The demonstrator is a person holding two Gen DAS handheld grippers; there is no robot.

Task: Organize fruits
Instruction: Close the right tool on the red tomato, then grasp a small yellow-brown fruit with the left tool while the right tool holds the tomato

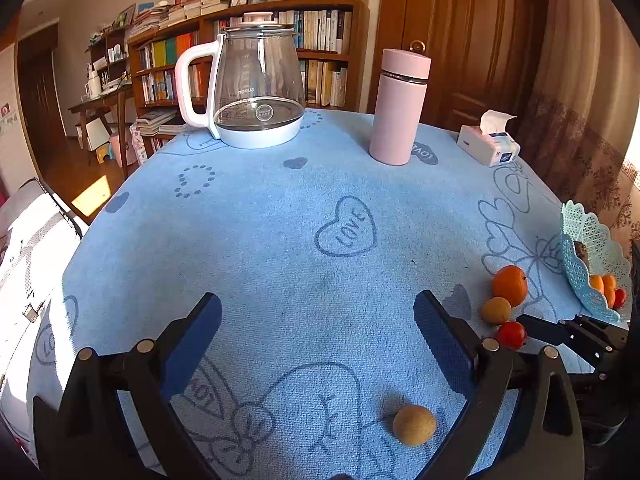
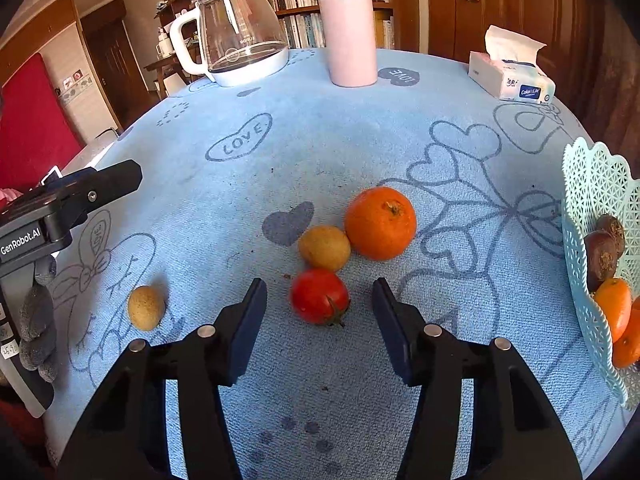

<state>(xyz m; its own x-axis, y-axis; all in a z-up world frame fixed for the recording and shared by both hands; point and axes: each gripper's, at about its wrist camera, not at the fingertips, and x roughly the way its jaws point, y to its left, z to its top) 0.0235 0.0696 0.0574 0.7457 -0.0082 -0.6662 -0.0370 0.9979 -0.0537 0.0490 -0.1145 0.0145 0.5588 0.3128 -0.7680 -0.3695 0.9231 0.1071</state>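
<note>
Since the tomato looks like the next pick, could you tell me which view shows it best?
The right wrist view: the tomato lies large and unobstructed ahead of the open tongs. In the left wrist view it is small, near the right edge.

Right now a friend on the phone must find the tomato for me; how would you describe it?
On the blue cloth, look in front of the pink bottle for three fruits clustered together. The tomato is the nearest of them, just ahead of the right gripper, whose jaws stand open. It alone is red, with a green stalk.

Red tomato (image 2: 319, 295), tan longan (image 2: 324, 247) and orange (image 2: 380, 223) touch, clustered on cloth.
</note>
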